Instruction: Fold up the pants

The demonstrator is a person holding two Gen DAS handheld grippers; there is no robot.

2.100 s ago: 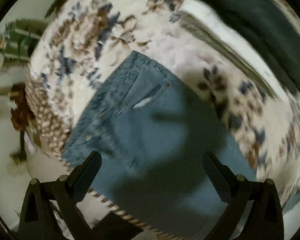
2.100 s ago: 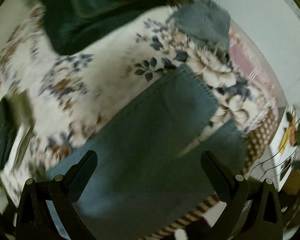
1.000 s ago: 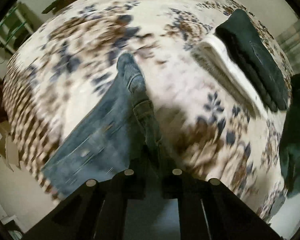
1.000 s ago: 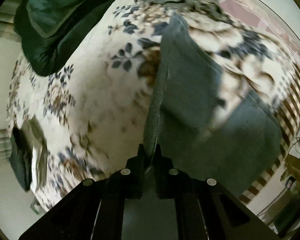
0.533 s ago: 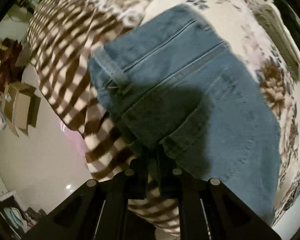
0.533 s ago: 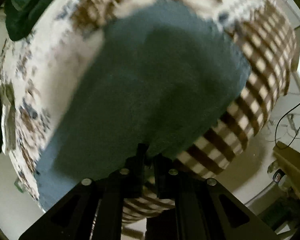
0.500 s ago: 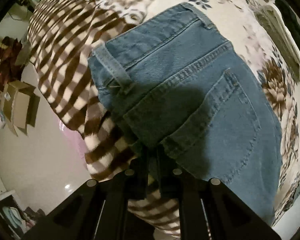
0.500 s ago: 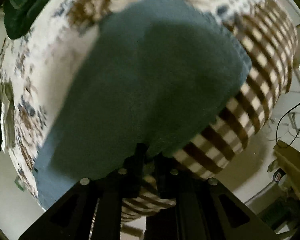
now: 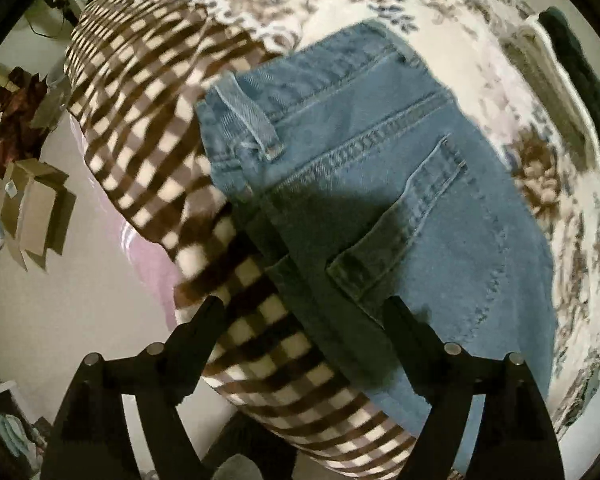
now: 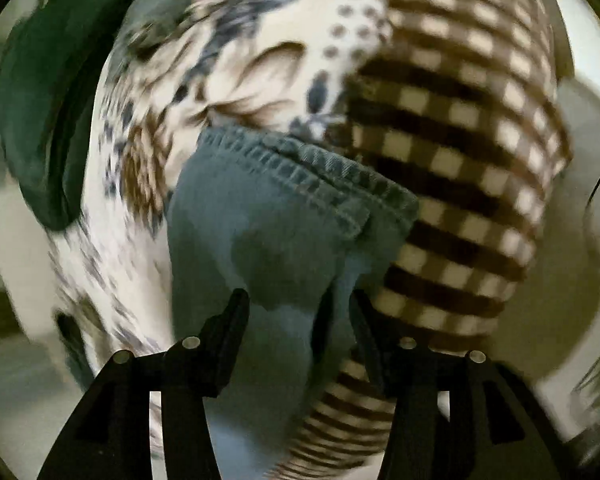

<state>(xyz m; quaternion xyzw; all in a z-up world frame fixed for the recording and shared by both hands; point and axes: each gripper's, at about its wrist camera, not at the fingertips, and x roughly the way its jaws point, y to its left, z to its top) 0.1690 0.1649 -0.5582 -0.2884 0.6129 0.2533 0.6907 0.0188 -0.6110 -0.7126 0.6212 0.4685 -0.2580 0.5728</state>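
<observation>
The left gripper (image 9: 300,312) is aimed straight down, jaws opening, over the waistband edge of the jeans (image 9: 400,184) laid on the blanket (image 9: 148,112). The right gripper (image 10: 298,308) is tilted downward, jaws opening, denim seen between them unpinched.

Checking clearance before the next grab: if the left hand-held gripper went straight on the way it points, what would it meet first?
Most likely the jeans by their back pocket, lying on the blanket; its jaws are opening, clear of the denim.
</observation>
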